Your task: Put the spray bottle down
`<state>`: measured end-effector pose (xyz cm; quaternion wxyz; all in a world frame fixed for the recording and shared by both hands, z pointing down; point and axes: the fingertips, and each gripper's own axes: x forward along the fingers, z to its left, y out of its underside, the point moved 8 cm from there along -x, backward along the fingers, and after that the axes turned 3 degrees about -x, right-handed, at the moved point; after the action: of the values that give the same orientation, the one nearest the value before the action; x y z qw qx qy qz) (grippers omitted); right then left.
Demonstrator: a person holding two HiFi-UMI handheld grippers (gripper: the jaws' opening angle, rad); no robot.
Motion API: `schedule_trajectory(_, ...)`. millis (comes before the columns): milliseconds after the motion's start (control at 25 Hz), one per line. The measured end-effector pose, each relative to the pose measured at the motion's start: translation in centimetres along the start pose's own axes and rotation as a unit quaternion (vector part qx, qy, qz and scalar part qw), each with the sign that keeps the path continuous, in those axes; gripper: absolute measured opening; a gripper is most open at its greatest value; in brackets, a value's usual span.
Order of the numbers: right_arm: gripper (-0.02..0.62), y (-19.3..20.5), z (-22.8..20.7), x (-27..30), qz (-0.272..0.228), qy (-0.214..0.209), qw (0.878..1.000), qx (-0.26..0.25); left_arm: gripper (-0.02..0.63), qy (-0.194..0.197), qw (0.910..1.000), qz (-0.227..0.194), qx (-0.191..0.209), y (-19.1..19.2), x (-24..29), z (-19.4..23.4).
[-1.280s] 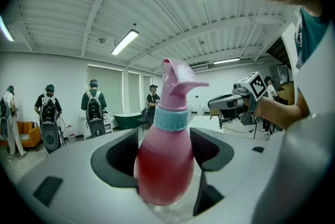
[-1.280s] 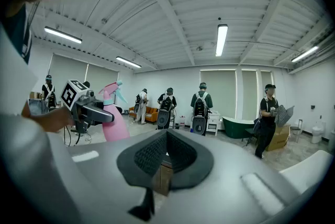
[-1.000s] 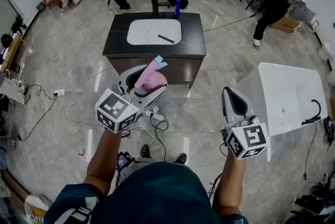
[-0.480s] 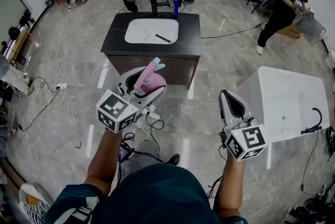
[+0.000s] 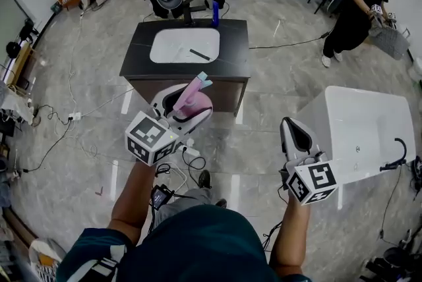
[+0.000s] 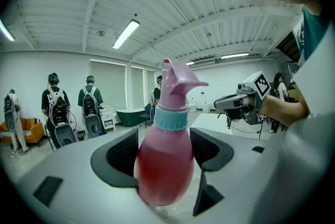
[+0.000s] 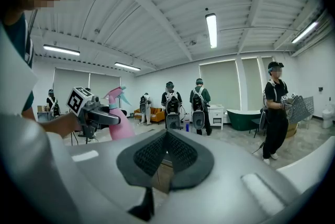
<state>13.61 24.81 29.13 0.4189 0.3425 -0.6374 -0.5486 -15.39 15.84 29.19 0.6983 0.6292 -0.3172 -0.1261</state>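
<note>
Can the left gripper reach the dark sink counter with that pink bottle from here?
Probably not yet: the left gripper, shut on the spray bottle, hangs short of the counter. Nothing stands between them, so a step forward should do.

My head cam looks forward and steeply down, far above the sink counter [image 5: 135,63]. Both gripper cams sit right behind their jaws, facing roughly level. All three views share the spray bottle [image 6: 165,165], closest in the left gripper view.

Spray bottle [image 5: 195,89] base hidden by left tongs [image 5: 188,105].
</note>
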Motion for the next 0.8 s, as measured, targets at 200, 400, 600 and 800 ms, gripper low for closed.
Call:
schedule_trajectory(200, 0.011, -1.0, -1.1, 3.5, 0.005, 0.014, 1.0, -0.004, 0.311, 0.012, 0.9999, -0.007, -0.004, -0.6, 2.3, 3.8)
schedule_trajectory(400, 0.011, -0.8, -1.2, 6.9, 0.013, 0.022, 1.0, -0.004, 0.311, 0.024, 0.9997, -0.007, -0.006, -0.3, 4.3, 7.3)
schedule_trajectory(600, 0.011, -2.1, -1.8, 8.2, 0.014, 0.034, 0.999, -0.008, 0.311, 0.035, 0.9994, -0.008, -0.006, -1.3, 5.6, 9.1)
schedule_trajectory(800, 0.011, -2.0, -3.4, 9.5, 0.025, 0.032, 0.999, -0.007, 0.311, 0.036, 0.9992, -0.01, -0.016, -1.4, 7.1, 10.0)
